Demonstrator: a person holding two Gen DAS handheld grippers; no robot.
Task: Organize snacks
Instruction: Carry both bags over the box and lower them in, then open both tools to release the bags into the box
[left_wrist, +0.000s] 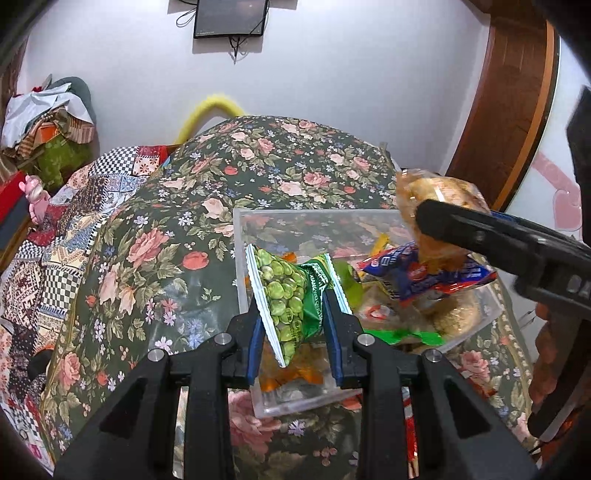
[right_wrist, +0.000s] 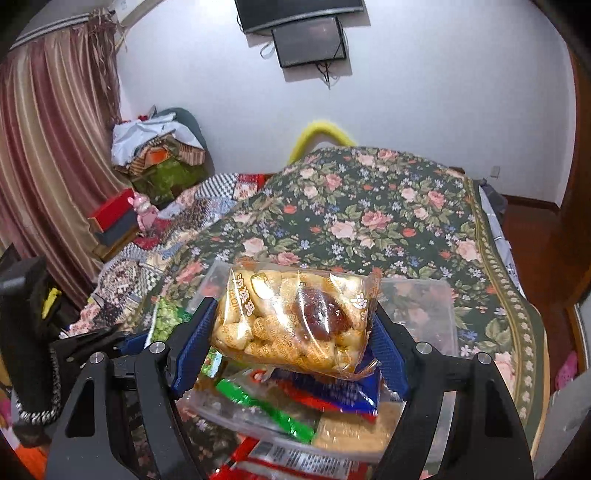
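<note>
Your left gripper (left_wrist: 295, 317) is clamped on a green foil packet printed with green broad beans (left_wrist: 286, 295); its blue pads pinch the packet's crimped lower part, and the packet stands tilted over the near-left corner of the clear rectangular plastic box (left_wrist: 295, 216); that box rests on the dark floral bedspread (left_wrist: 155, 258). Your right gripper (right_wrist: 291, 332) grips a clear cellophane bag of pale peanut-shaped biscuits with a brown date-like lump inside (right_wrist: 291, 317); the bag lies crosswise between the blue fingers (right_wrist: 192, 343), both pads pressing its ends; in the left wrist view it hangs at about two o'clock from the bean packet, above the box's far-right corner. Directly under the bag, inside the box, lie a blue and red wrapper (right_wrist: 332, 398) and a bright green wrapper (right_wrist: 266, 410); the bean packet shows at nine o'clock from the biscuit bag.
</note>
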